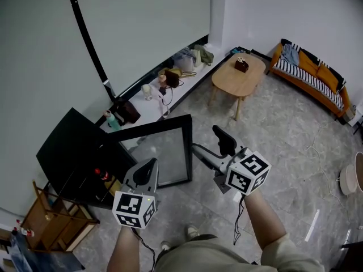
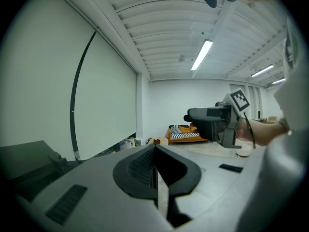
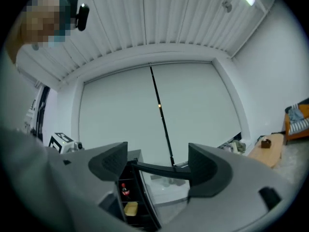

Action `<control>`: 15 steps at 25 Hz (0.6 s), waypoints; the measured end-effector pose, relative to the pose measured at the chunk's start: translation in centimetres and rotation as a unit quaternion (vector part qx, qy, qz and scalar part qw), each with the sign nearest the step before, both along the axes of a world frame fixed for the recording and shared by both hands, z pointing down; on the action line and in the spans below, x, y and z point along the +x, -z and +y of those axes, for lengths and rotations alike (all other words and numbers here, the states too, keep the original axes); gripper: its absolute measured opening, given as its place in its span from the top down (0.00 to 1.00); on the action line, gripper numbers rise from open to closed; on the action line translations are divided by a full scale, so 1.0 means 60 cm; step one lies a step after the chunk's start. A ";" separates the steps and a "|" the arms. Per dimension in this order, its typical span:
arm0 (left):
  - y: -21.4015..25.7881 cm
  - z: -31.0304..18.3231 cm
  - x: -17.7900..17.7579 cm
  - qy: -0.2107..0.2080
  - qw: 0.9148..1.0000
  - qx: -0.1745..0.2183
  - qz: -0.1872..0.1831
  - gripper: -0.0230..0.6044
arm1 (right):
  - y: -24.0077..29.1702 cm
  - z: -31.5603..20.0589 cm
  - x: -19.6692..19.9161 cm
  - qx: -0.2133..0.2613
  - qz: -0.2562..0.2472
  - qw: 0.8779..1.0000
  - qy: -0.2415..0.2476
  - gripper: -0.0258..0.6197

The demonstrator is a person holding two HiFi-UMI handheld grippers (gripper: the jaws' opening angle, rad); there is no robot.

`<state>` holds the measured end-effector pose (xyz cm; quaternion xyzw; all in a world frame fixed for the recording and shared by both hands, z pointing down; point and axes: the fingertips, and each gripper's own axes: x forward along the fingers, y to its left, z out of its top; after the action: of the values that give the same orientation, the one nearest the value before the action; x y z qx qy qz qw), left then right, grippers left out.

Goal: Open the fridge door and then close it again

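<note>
A black fridge stands at the left in the head view, and its glass door is swung open toward me. My right gripper is open at the door's free edge. In the right gripper view the door's top edge runs between the spread jaws without the pads pressing on it. Inside the fridge I see a red bottle and a yellow item. My left gripper is shut and holds nothing, in front of the open fridge; its closed jaws point into the room.
A low ledge with bags and bottles runs along the blind-covered window. Farther out stand an oval wooden table and an orange sofa. A wooden rack sits left of the fridge. Cables lie on the tiled floor.
</note>
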<state>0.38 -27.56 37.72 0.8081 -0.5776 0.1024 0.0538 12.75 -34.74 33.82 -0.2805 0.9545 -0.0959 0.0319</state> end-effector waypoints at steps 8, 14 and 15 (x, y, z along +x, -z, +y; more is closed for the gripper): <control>-0.020 -0.007 -0.023 0.022 1.000 -0.002 0.006 0.95 | 0.007 -0.052 -0.015 0.037 0.048 0.997 0.049 0.42; -0.024 -0.018 -0.044 0.038 0.999 -0.004 0.006 0.95 | -0.005 -0.099 -0.041 0.041 0.075 0.992 0.088 0.42; -0.024 -0.021 -0.047 0.040 0.999 -0.004 0.006 0.95 | -0.012 -0.108 -0.046 0.038 0.078 0.992 0.096 0.42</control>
<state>-2.47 -28.80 39.13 0.7847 -0.6088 0.0976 0.0640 9.98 -41.24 34.53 -0.1927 0.9795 -0.0399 -0.0417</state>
